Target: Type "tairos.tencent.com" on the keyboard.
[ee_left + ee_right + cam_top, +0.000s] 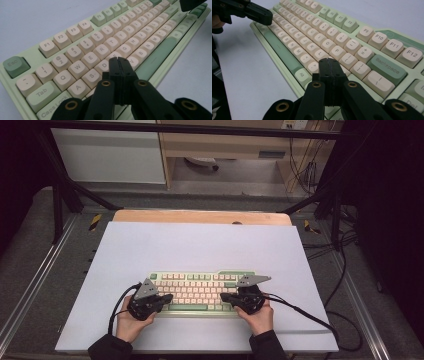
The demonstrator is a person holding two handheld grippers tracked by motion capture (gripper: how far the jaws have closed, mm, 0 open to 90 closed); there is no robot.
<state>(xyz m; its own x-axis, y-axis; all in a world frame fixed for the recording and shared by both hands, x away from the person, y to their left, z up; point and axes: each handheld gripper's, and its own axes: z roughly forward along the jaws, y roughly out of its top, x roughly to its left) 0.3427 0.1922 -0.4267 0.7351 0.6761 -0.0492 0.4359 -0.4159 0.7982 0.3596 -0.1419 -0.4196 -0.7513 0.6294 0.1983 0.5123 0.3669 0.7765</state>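
- The keyboard [200, 292] lies flat on the white sheet [200, 245], near its front edge, long axis running left to right, spacebar row toward the person.
- Left gripper [167, 298] is clenched empty over the keyboard's left end.
- Right gripper [225, 297] is clenched empty over its right end.

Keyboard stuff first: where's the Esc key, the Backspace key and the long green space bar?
Esc key [15, 65], left gripper view, on its green top.
Backspace key [387, 68], right gripper view, on its lettered top.
space bar [160, 55], left gripper view, mid-length.
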